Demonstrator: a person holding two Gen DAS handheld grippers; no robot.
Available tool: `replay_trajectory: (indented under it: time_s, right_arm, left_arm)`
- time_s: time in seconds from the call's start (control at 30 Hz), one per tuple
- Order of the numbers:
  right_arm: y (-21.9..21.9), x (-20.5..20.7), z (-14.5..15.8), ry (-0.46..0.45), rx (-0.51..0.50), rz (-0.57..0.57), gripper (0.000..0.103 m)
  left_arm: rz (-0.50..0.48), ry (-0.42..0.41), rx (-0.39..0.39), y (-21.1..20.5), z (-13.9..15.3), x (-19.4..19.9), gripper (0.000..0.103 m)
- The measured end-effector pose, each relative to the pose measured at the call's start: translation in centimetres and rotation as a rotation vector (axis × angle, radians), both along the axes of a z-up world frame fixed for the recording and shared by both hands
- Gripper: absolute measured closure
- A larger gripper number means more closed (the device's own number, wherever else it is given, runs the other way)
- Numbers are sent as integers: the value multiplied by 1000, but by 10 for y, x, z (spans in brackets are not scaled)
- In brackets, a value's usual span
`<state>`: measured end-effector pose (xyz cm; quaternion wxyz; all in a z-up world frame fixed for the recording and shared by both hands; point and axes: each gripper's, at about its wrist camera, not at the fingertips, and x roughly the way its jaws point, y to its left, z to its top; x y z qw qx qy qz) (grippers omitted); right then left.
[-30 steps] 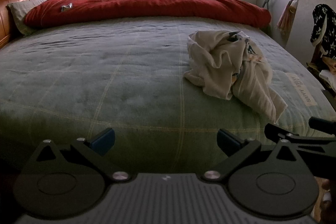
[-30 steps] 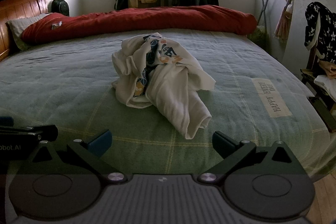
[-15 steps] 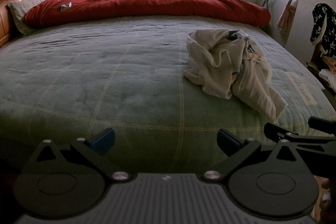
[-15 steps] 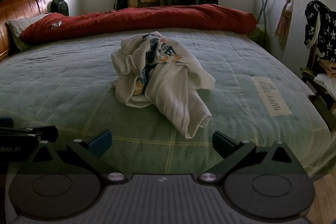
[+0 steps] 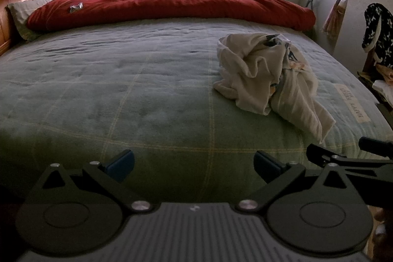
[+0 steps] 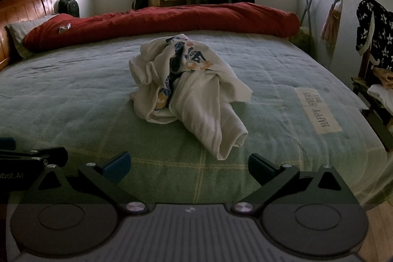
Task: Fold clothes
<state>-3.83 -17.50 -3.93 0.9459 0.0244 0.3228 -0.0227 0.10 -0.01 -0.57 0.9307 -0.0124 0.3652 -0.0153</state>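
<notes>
The cream shirt [image 6: 189,90] lies crumpled on the green bed [image 6: 73,100], ahead of both tools. The left gripper [image 5: 194,162] and right gripper [image 6: 188,163] gape wide, empty. Pinching that bunched heap risks catching several layers, dragging it into a tighter knot.

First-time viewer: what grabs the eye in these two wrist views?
The crumpled white printed shirt heaped on the green bedspread, right of centre in the left view and dead centre in the right. Behind it, the red duvet bunched along the bed's far edge. Both the left gripper and right gripper are open, short of the shirt.
</notes>
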Motion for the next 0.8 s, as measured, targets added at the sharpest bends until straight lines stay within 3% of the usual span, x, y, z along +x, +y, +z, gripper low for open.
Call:
replay_trajectory:
  time_s: [0.8]
  right_arm:
    - [-3, 1, -2, 3, 3, -14, 0]
  left_arm:
    - [-15, 6, 1, -4, -2, 3, 1]
